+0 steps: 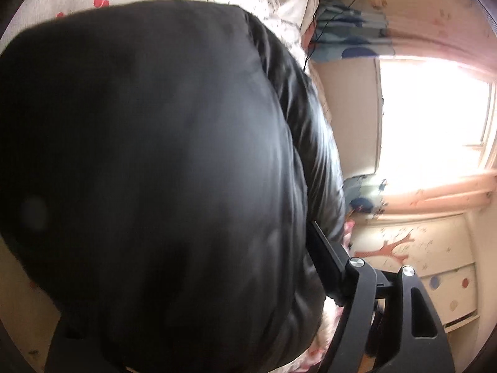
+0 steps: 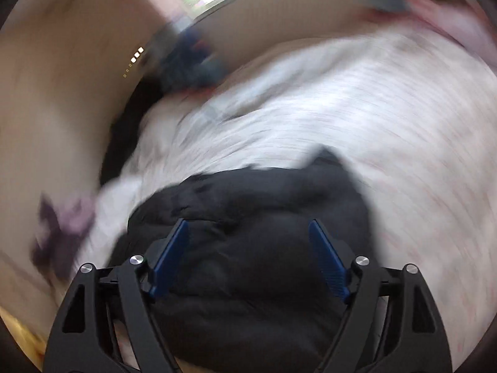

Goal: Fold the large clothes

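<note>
Black jacket (image 2: 248, 248) on bed, under wide-spread right tool (image 2: 248, 233)

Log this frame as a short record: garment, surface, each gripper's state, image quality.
garment: black padded jacket, bunched on the bed
surface: white bedsheet with a cherry print in the left wrist view
right gripper: open, blue pads standing apart over the jacket, not pressing it
left gripper: only one finger shows at the jacket's edge; the jacket fills most of that view, so its state is unclear
background: bright window, pink curtain
image quality: right wrist view heavily motion-blurred
</note>
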Demonstrator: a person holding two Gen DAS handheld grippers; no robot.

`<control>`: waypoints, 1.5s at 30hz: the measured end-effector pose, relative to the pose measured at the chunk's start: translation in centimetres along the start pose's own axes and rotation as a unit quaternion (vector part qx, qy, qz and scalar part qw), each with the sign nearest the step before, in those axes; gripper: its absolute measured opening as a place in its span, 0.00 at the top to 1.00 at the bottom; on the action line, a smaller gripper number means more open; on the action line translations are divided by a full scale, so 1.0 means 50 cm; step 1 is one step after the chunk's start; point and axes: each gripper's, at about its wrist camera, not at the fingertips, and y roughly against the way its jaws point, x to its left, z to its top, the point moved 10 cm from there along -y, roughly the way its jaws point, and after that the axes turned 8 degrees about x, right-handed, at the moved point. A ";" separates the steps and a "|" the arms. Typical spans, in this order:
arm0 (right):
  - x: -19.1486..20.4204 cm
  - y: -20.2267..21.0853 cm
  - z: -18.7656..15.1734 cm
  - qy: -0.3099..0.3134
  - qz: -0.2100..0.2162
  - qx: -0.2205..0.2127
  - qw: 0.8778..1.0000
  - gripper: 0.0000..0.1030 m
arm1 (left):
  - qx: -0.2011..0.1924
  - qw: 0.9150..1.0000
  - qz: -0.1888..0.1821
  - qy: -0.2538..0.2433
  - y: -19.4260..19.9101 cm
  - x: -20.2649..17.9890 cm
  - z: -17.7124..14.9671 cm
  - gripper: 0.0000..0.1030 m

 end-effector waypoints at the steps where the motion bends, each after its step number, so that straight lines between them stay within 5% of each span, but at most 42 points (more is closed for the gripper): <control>1: 0.029 -0.039 0.006 0.025 -0.015 0.010 1.000 0.25 | -0.002 1.000 0.000 0.000 0.000 0.001 0.001 0.38; 3: 0.082 -0.152 0.043 0.068 -0.055 0.032 0.996 0.25 | 0.000 1.000 0.003 -0.005 -0.003 0.000 0.002 0.53; 8: 0.035 -0.392 -0.010 0.067 -0.131 0.135 0.980 0.17 | 0.000 1.000 0.007 -0.026 -0.012 -0.020 -0.004 0.63; 10: 0.045 -0.387 -0.006 0.069 -0.129 0.148 0.978 0.17 | -0.001 0.999 0.018 -0.036 -0.008 -0.025 -0.005 0.64; 16: 0.047 -0.346 0.086 0.061 -0.141 0.090 0.984 0.17 | 0.001 0.999 0.022 -0.024 0.000 -0.015 0.000 0.61; 21: 0.022 -0.462 0.064 0.087 -0.190 0.167 0.964 0.13 | -0.014 1.000 0.019 0.009 -0.008 -0.016 0.003 0.43; 24: 0.030 -0.435 0.077 0.072 -0.164 0.161 0.971 0.13 | -0.020 1.000 0.019 0.015 -0.006 -0.019 0.006 0.40; 29: 0.124 -0.274 0.042 0.104 -0.105 0.070 0.987 0.13 | -0.029 0.999 0.004 0.027 0.006 -0.022 0.013 0.39; 33: 0.139 -0.341 -0.081 0.178 -0.152 0.127 0.964 0.11 | -0.035 0.999 -0.003 0.021 0.000 -0.032 0.014 0.37; 35: 0.133 -0.335 -0.078 0.162 -0.152 0.131 0.966 0.10 | -0.033 0.999 -0.003 -0.005 -0.003 -0.053 0.010 0.37; 37: 0.149 -0.278 -0.068 0.128 -0.125 0.104 0.978 0.10 | -0.039 0.999 0.004 -0.034 0.002 -0.074 0.005 0.37; 40: 0.192 -0.189 -0.095 0.146 -0.125 0.047 0.980 0.10 | -0.043 0.998 0.004 -0.044 0.006 -0.086 0.006 0.38; 43: 0.192 -0.239 -0.180 0.187 -0.153 0.114 0.964 0.10 | -0.044 0.999 0.002 -0.026 0.008 -0.079 0.000 0.38; 45: 0.186 -0.239 -0.185 0.178 -0.150 0.124 0.965 0.09 | -0.045 0.999 0.000 -0.016 0.010 -0.078 -0.001 0.38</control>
